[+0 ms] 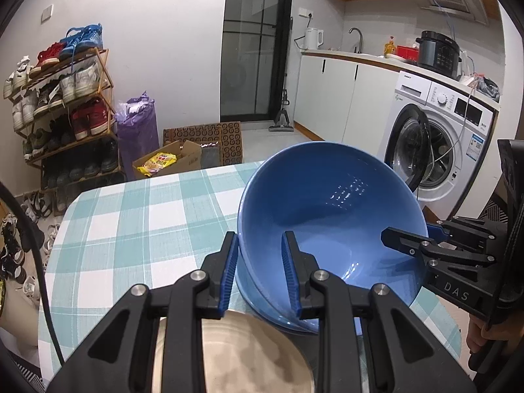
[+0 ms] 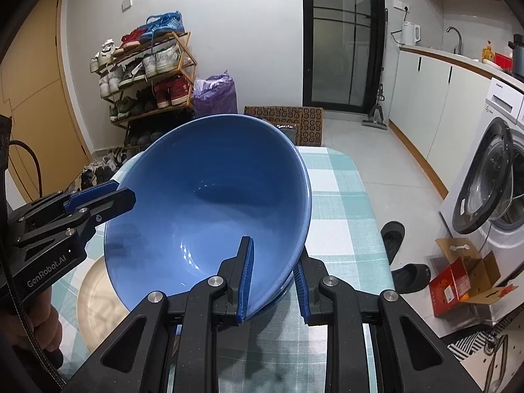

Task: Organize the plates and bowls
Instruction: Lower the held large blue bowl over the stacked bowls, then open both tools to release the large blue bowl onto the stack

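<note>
Blue ribbed pads on the left gripper (image 1: 260,273) straddle the near rim of the blue bowl (image 1: 330,216), one pad outside the wall, one inside; jaws look pinched on the rim or very nearly so. Right gripper (image 2: 273,280) has the opposite rim the same way, jaws clamped w/ one pad inside and one under the wall. Bowl is tilted steeply between the two, mouth toward both cams, and it seems to sit in or just above a second blue bowl (image 1: 262,308) whose rim shows below it, so prob. mid-nesting. Just beside, partly under the left gripper, lies a beige plate (image 1: 249,353) flat on the counter (image 1: 137,216), which wears a teal-and-white check cloth. Progress, as a guess: bowls are about stacked, upper one not yet level or released; plate is alone, no other plates seen, so little may be left beyond settling the bowl and letting go. Writing: "DAS" on the right gripper's body in the left view, "GenRobot.AI" on the left gripper's body in the right view. Farther out, a washing machine (image 1: 439,137) w/ door open, badge reads approx. "Galanz"; shoe rack (image 1: 62,98) by the wall; red carton (image 2: 465,278) on the floor, print too small to read.
</note>
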